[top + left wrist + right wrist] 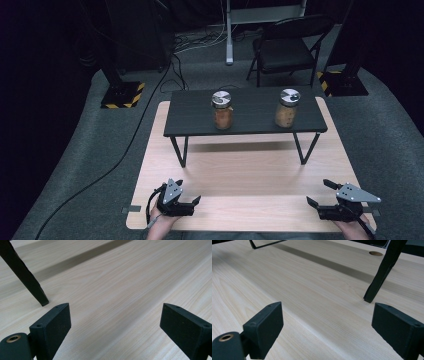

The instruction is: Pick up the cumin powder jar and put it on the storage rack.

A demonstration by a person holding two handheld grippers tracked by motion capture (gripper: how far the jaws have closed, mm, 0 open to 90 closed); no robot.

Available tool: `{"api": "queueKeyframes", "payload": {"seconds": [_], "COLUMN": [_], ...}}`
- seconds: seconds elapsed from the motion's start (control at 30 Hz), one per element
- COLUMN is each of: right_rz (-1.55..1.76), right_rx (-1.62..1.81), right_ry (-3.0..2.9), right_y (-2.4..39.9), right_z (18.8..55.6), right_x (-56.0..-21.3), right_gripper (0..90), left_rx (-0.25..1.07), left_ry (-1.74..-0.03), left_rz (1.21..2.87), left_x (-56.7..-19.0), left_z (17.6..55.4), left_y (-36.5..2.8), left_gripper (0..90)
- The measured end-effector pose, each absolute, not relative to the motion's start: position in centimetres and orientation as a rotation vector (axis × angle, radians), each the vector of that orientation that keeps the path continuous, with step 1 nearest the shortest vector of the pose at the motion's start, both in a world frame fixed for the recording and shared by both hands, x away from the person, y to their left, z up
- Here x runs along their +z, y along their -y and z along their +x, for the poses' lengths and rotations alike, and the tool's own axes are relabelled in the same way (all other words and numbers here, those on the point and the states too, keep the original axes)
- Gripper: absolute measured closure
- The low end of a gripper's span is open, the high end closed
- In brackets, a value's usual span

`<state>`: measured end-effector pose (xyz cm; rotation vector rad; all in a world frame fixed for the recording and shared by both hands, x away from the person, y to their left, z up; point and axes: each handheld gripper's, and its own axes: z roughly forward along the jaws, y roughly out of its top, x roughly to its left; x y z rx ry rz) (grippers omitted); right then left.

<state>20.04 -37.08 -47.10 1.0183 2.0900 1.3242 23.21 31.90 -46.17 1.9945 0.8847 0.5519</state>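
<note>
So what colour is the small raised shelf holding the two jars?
Black shelf, clearest in the high view.

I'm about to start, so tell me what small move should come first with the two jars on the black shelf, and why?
Probably reach the left gripper forward toward the left jar: both grippers rest open and empty at the table's near edge, far from both jars.

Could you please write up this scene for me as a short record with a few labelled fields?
Surface: light wooden table
Raised stand: black shelf on thin legs, at the far part of the table
On shelf: left jar and right jar, both upright, metal lids on, standing apart
Left claw: open, nothing between the jaws, at the table's near edge
Right claw: open, nothing between the jaws, at the near edge
Behind table: black folding chair
</note>
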Motion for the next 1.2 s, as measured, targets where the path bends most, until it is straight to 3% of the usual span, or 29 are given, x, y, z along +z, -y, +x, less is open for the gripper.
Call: {"api": "queueKeyframes", "payload": {"seconds": [1.2], "right_rz": [1.014], "right_rx": [1.325], "right_ry": [-2.101], "right_y": [37.04], "right_z": [20.16], "right_x": [-47.10], "right_gripper": [9.0], "left_rx": [0.549], "left_ry": [-0.886], "left_rz": [1.999], "left_x": [-46.15], "left_z": [23.27], "left_y": [-31.86], "left_gripper": [9.3]}}
